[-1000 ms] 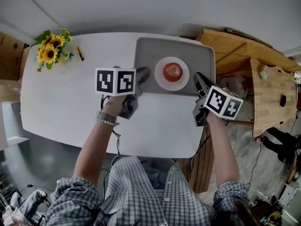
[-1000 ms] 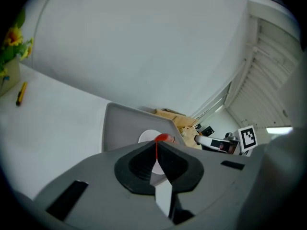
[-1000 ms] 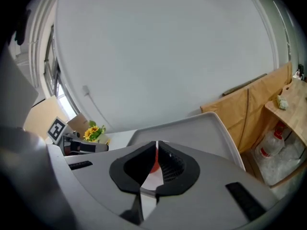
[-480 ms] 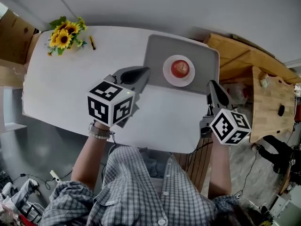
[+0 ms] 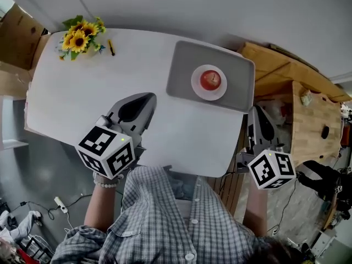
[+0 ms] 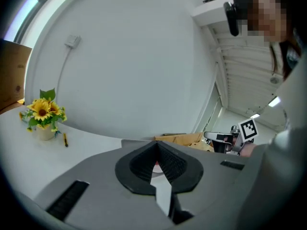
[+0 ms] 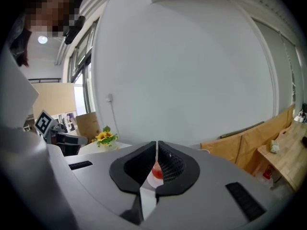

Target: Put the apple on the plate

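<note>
A red apple (image 5: pixel 210 79) rests on a small white plate (image 5: pixel 196 88), which stands on a grey tray (image 5: pixel 180 70) at the far right of the white table (image 5: pixel 71 92). My left gripper (image 5: pixel 147 98) is shut and holds nothing; it hovers over the table's near side, well short of the tray. Shut and empty too, my right gripper (image 5: pixel 255 112) hangs just off the table's right edge, below the tray's corner. In the right gripper view a sliver of the apple (image 7: pixel 156 169) shows between the jaws of that gripper (image 7: pixel 157 145). The left gripper (image 6: pixel 157 145) points the same way.
A small pot of sunflowers (image 5: pixel 80 37) and a dark pen (image 5: pixel 111 47) sit at the table's far left corner. Wooden furniture (image 5: pixel 311 120) stands to the right of the table. A cardboard box (image 5: pixel 16 34) is at the left.
Both grippers have drawn back from the tray toward the person, the left one furthest. The apple has stayed on the plate.
</note>
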A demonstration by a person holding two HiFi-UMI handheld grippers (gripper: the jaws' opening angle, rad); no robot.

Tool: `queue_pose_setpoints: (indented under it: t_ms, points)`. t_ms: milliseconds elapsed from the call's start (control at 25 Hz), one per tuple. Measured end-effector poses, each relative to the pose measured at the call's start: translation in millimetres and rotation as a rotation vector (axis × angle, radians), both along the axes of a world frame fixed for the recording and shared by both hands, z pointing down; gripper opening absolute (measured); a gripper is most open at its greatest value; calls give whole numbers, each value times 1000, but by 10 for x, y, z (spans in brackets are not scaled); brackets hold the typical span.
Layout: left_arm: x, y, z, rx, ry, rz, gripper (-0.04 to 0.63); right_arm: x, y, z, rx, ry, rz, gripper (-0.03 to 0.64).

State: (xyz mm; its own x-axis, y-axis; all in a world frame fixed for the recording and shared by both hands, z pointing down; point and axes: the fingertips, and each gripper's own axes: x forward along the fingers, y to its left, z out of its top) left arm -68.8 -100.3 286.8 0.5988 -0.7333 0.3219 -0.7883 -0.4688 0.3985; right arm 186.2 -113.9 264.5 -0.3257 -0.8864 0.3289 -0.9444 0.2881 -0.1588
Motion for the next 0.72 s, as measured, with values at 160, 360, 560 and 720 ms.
queue_pose_setpoints:
  t_ms: [160,360,560,720]
  points:
    - [9,79,-81,4,21,-3,9,-65,77,-111,51,116,-9,29]
    - [102,105,-247,56,-5,18,9,-192,101,-200,87,113,-34,29]
    - [241,130,-359,90,-14,48,9,-249,109,-277,99,69,-47,28]
    - [337,150,-376,103,-11,63,9,-282,137,-308,113,77,-61,28]
